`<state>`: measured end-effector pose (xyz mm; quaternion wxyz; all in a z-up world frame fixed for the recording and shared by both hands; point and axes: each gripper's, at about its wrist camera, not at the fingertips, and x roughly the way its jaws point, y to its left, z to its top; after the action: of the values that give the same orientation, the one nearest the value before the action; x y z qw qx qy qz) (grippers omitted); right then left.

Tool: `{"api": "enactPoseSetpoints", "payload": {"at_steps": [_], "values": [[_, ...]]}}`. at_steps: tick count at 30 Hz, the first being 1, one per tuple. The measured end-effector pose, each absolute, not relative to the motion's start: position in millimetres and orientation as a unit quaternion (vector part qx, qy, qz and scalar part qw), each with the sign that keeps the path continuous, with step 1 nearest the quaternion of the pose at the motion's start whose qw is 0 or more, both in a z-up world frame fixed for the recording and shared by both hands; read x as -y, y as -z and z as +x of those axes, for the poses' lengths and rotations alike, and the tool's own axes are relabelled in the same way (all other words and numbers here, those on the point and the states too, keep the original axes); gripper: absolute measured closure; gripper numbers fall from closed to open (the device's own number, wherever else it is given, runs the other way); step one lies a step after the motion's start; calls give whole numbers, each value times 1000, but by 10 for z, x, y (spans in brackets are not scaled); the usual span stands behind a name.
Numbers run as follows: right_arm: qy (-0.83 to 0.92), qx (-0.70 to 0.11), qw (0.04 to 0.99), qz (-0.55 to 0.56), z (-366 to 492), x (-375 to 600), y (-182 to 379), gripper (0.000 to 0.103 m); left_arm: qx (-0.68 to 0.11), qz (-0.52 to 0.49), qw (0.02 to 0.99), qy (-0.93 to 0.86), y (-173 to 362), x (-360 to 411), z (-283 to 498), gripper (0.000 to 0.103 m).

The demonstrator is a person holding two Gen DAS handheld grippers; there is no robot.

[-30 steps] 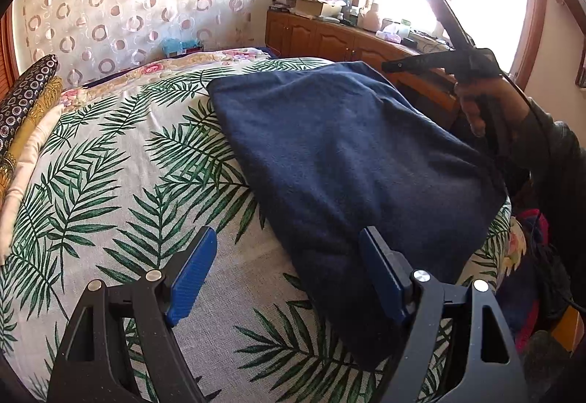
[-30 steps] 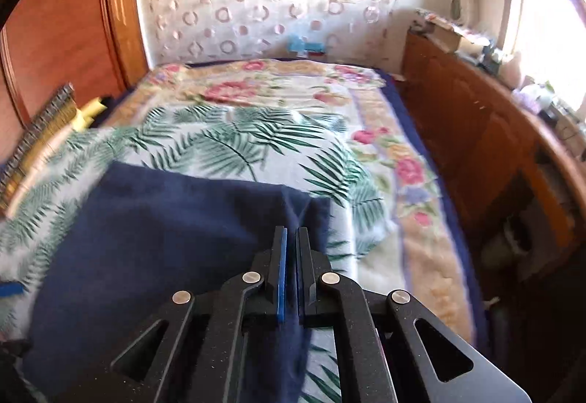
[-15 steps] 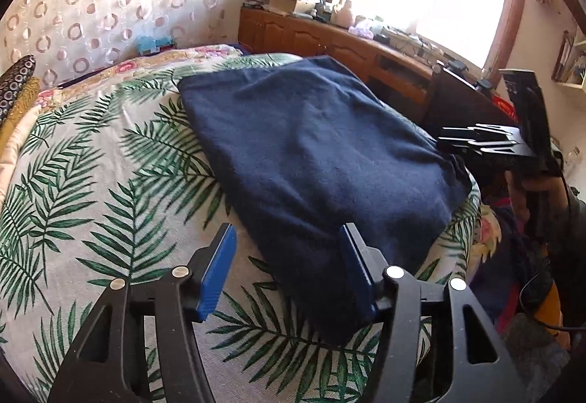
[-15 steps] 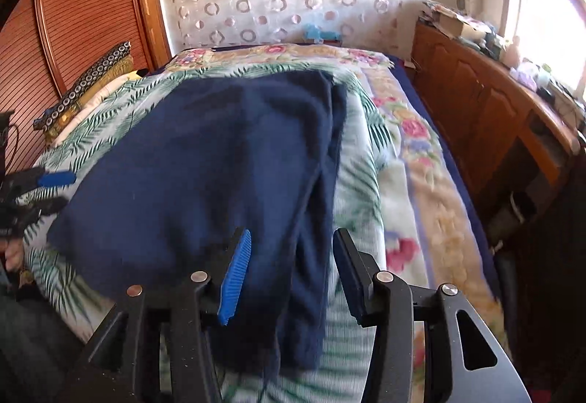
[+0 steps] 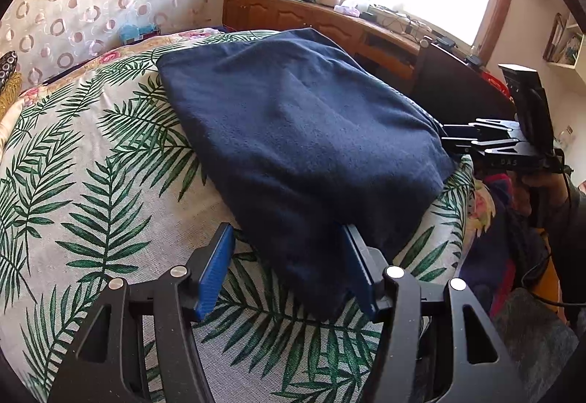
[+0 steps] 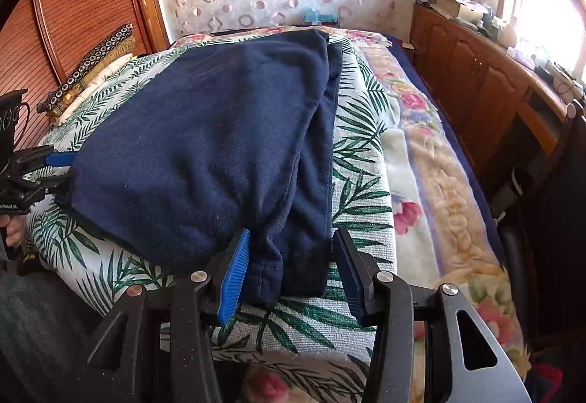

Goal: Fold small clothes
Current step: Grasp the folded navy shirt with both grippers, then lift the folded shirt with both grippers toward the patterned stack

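Observation:
A dark navy fleece garment [image 5: 293, 132] lies folded flat on the palm-leaf bedspread [image 5: 84, 183]; it also shows in the right wrist view [image 6: 205, 146]. My left gripper [image 5: 289, 273] is open, its jaws standing either side of the garment's near corner. My right gripper [image 6: 291, 273] is open, its jaws either side of the garment's near hem, where a narrower layer [image 6: 318, 183] lies along the right edge. Each gripper shows in the other's view: the right one [image 5: 454, 143] at the garment's right corner, the left one [image 6: 58, 168] at its left corner.
A wooden cabinet [image 6: 487, 81] with clutter on top runs along the window side. Folded patterned cloths [image 6: 95, 62] lie by the wooden headboard [image 6: 73, 11]. A floral blanket [image 6: 439, 183] covers the bed's right side. A curtain [image 5: 91, 0] hangs behind.
My right gripper has opened, let go of the garment and drawn back to its near hem. The garment now lies flat. My left gripper has moved closer to the near corner, still open.

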<state>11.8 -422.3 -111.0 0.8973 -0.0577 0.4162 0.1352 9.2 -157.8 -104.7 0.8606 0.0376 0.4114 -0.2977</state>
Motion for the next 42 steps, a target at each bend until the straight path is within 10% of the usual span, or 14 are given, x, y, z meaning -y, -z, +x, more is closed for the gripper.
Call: {"api": "enactPoseSetpoints", "payload": {"at_steps": [4, 13, 37, 42], "values": [[-170, -418, 891, -56, 30, 4181, 1118, 89, -409, 46, 857, 309, 1042, 1616, 28, 43], [-223, -339, 914, 19, 56, 4338, 768, 94, -391, 36, 865, 313, 918, 1541, 61, 93], [-168, -301, 939, 16, 1679, 4041, 363, 94, -391, -17, 882, 262, 477, 1434, 1992, 93], [-168, -319, 932, 19, 1838, 3998, 369, 94, -392, -28, 882, 258, 459, 1312, 2079, 74]]}}
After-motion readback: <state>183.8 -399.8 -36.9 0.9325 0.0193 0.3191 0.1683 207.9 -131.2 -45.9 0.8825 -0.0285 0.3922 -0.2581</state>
